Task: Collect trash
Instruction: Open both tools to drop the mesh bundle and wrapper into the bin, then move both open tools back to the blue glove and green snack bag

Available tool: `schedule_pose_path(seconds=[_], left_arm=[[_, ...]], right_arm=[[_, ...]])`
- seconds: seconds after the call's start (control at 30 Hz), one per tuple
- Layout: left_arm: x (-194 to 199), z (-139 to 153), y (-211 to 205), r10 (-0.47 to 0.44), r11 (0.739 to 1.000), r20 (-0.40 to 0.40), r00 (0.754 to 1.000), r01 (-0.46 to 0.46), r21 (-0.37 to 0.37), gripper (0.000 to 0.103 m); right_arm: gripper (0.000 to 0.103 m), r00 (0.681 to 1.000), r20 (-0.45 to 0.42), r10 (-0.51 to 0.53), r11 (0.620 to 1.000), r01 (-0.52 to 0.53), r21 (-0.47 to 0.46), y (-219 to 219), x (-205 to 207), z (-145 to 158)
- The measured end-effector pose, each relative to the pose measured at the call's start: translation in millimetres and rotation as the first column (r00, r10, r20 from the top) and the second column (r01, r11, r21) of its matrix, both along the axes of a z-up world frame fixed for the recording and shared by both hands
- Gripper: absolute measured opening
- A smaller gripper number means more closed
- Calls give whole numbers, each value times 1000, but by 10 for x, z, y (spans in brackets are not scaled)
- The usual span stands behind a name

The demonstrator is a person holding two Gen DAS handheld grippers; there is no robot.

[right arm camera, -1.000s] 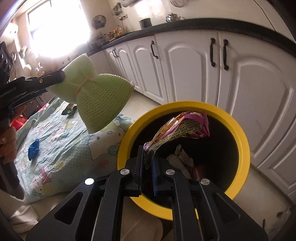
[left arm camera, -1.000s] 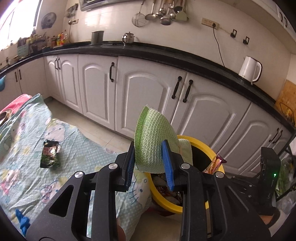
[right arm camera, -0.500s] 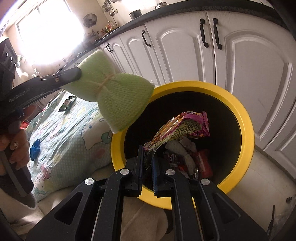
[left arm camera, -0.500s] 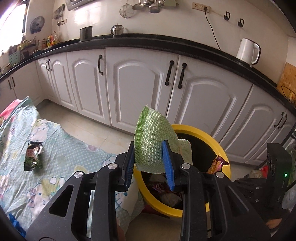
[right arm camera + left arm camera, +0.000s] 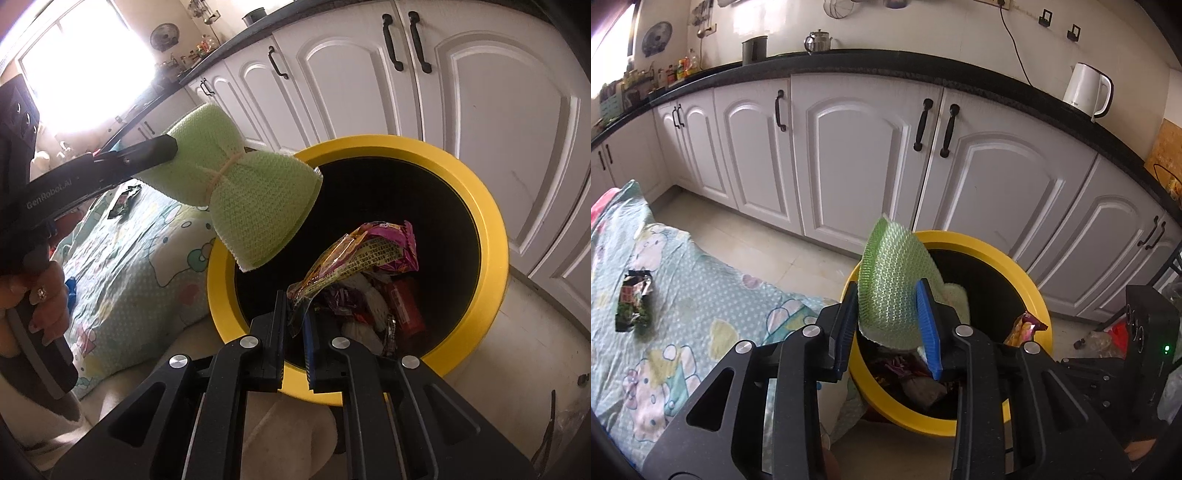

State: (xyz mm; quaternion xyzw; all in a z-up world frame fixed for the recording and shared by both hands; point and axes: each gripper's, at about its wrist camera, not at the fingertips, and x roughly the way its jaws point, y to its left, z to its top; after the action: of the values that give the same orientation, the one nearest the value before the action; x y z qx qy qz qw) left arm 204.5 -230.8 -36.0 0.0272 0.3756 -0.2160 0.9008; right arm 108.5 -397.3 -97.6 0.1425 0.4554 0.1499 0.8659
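Now both loads hang over the yellow bin (image 5: 491,236), the left gripper (image 5: 890,325) clamping a green mesh scrubber (image 5: 892,291) and the right gripper (image 5: 295,325) pinching a snack wrapper (image 5: 365,251), so the next move is likely releasing both.

Right claw (image 5: 295,332): a pink-and-yellow snack wrapper (image 5: 364,254) is pinched by its lower end between the nearly closed jaws.
Wrapper: held above the open mouth of the yellow bin (image 5: 487,236) — tilted up to the right.
Bin: more wrappers and scraps are seen inside.
Left claw (image 5: 162,151): a green mesh scrubber (image 5: 251,206) is clamped — its free end overhangs the bin's left rim.
Hand (image 5: 33,295): wrapped around the left handle.
Bedsheet (image 5: 122,258): spread left of the bin.
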Motion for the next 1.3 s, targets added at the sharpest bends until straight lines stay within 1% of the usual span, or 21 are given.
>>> schedule_pose_path(seconds=[0.03, 0.07, 0.1, 0.13, 0.17, 0.23, 0.3, 0.43, 0.5, 0.53, 0.57, 0.6, 0.7, 0.87, 1.07, 1.13, 1.2, 1.3], left_arm=[[2, 0, -4, -1, 1000, -1, 1000, 1, -3, 24], [7, -1, -9, -1, 1000, -2, 1000, 1, -4, 24], [11, -2, -14, -1, 1000, -3, 1000, 1, -6, 28], [17, -2, -12, -3, 1000, -7, 1000, 3, -11, 31], [19, 2, -5, -2, 1000, -10, 1000, 2, -17, 38], [15, 12, 16, 3, 1000, -10, 1000, -3, -24, 44], [5, 28, 45, 14, 999, -7, 1000, -14, -31, 58], [-57, 74, 140, 37, 999, 11, 999, -36, -36, 70], [-85, 101, 203, 55, 998, 20, 998, -54, -41, 85], [-109, 120, 257, 70, 997, 30, 997, -68, -47, 89], [-123, 136, 291, 80, 996, 36, 996, -79, -49, 92], [-139, 155, 325, 91, 995, 42, 995, -89, -49, 92], [-185, 196, 466, 124, 992, 56, 991, -121, -41, 92], [-268, 287, 738, 180, 983, 79, 980, -176, -55, 92], [-432, 407, 1051, 239, 971, 141, 961, -234, -50, 92], [-489, 446, 1159, 258, 966, 160, 953, -253, -47, 92], [-533, 477, 1252, 270, 963, 174, 947, -267, -43, 92], [-609, 528, 1421, 298, 954, 198, 934, -295, -42, 92]], right_arm=[[14, 1000, -3, -4, 1000, 4, 2, -11, 4, 0], [20, 1000, -6, -11, 1000, 11, 4, -25, 4, 3], [26, 1000, -6, -21, 1000, 22, 6, -45, 2, 6], [27, 1000, -4, -29, 1000, 29, 7, -61, 0, 13], [28, 999, 0, -36, 999, 36, 2, -77, -5, 22], [31, 999, 7, -50, 999, 50, -9, -113, -15, 39], [39, 998, 12, -68, 998, 68, -8, -151, -20, 52], [46, 995, 27, -96, 995, 96, -16, -180, -35, 85], [55, 993, 47, -111, 994, 112, -17, -181, -50, 124], [57, 991, 56, -118, 993, 119, -16, -176, -54, 147], [62, 991, 62, -121, 992, 122, -16, -173, -53, 163], [67, 989, 74, -131, 991, 133, -19, -165, -63, 196], [72, 985, 103, -141, 989, 144, -21, -145, -71, 285], [82, 977, 155, -150, 987, 158, -42, -52, -86, 453], [84, 974, 206, -94, 991, 112, -78, 220, -65, 635], [86, 967, 243, -75, 992, 97, -81, 343, -66, 722], [90, 960, 273, -59, 993, 84, -82, 443, -53, 802], [90, 952, 306, -31, 994, 61, -89, 592, -34, 909]])
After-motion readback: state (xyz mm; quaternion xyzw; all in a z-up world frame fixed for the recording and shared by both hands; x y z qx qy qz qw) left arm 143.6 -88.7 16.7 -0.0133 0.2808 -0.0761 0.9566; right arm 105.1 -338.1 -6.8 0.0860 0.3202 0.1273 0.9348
